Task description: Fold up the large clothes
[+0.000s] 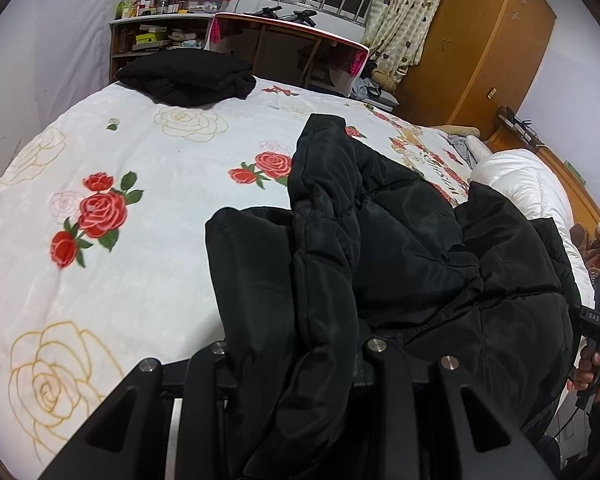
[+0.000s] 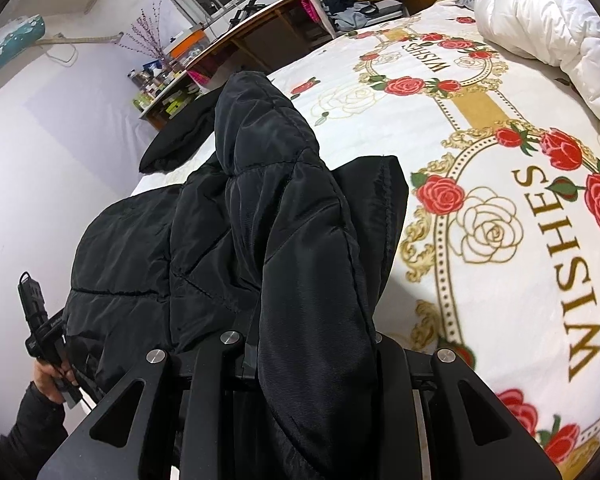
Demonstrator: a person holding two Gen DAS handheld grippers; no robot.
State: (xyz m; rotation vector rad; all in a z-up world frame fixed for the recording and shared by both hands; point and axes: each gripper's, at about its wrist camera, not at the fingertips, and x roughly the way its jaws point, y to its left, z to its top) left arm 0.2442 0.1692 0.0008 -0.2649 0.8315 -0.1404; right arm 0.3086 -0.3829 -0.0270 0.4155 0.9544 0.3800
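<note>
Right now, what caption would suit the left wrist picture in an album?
Left claw clamped on a black puffer jacket, lifting its edge above a rose-print bedspread.

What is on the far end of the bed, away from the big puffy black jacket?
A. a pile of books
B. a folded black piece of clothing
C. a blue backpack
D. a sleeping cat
B: beyond the puffy black jacket, a folded black garment lies on the rose-printed bedspread at the far end of the bed.
</note>
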